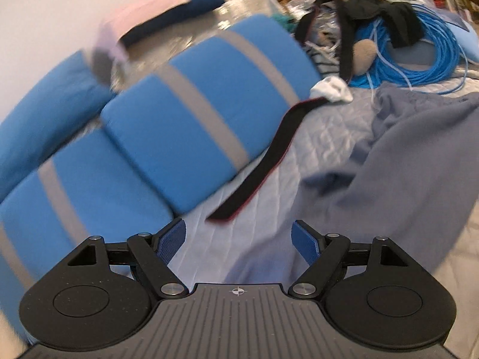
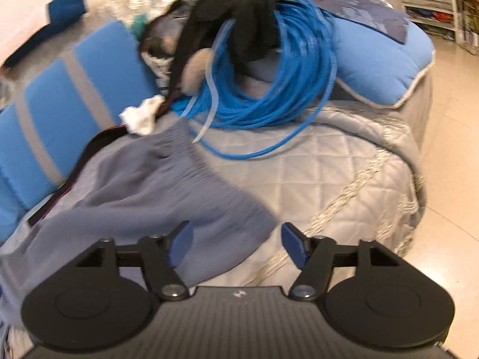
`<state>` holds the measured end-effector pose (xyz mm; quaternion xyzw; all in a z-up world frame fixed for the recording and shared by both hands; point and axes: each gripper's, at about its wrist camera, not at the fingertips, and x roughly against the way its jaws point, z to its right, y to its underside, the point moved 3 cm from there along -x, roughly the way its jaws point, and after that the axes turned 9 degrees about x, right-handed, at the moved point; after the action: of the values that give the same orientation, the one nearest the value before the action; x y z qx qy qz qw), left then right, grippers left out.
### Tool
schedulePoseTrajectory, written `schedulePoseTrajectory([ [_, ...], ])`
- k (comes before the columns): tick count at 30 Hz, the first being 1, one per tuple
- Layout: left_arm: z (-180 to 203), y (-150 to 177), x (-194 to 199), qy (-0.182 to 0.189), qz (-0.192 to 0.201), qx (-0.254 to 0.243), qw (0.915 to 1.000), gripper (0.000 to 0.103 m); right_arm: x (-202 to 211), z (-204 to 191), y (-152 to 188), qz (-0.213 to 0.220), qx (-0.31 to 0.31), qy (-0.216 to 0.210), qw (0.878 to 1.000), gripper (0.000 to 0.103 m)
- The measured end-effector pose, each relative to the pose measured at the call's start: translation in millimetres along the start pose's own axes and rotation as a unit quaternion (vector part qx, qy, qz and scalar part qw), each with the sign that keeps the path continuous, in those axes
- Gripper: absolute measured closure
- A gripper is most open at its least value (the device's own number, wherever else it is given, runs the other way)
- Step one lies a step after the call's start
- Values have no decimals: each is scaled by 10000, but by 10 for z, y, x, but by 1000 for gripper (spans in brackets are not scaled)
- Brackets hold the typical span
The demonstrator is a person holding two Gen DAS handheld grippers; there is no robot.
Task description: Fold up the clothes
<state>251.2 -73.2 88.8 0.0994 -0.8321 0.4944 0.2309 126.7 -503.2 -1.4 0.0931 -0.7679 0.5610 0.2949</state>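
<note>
A grey-blue garment (image 1: 404, 155) lies rumpled on the quilted bedspread (image 1: 323, 137). In the right wrist view the garment (image 2: 155, 185) spreads from its gathered waistband toward the lower left. My left gripper (image 1: 239, 239) is open and empty, above the bedspread just left of the garment's edge. My right gripper (image 2: 236, 242) is open and empty, over the garment's near right corner. A black strap (image 1: 263, 164) lies beside the garment along the cushions.
Blue cushions with grey stripes (image 1: 194, 113) line the left side. A coil of blue cable (image 2: 269, 83), black cloth (image 2: 248, 24), a white rag (image 2: 140, 116) and a blue pillow (image 2: 383, 59) sit at the back. The bed's edge and tiled floor (image 2: 449, 149) are to the right.
</note>
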Motion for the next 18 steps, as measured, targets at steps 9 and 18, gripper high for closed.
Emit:
schedulePoseTrajectory([
  [9,-472,563,559,-31,-137,416,9990,25,292,-850,308,218,928,-676,9932,4],
  [18,-644,1143,818,24,-348,783,9963,25,314,-1890,602,156,2144,-1234,9688,3],
])
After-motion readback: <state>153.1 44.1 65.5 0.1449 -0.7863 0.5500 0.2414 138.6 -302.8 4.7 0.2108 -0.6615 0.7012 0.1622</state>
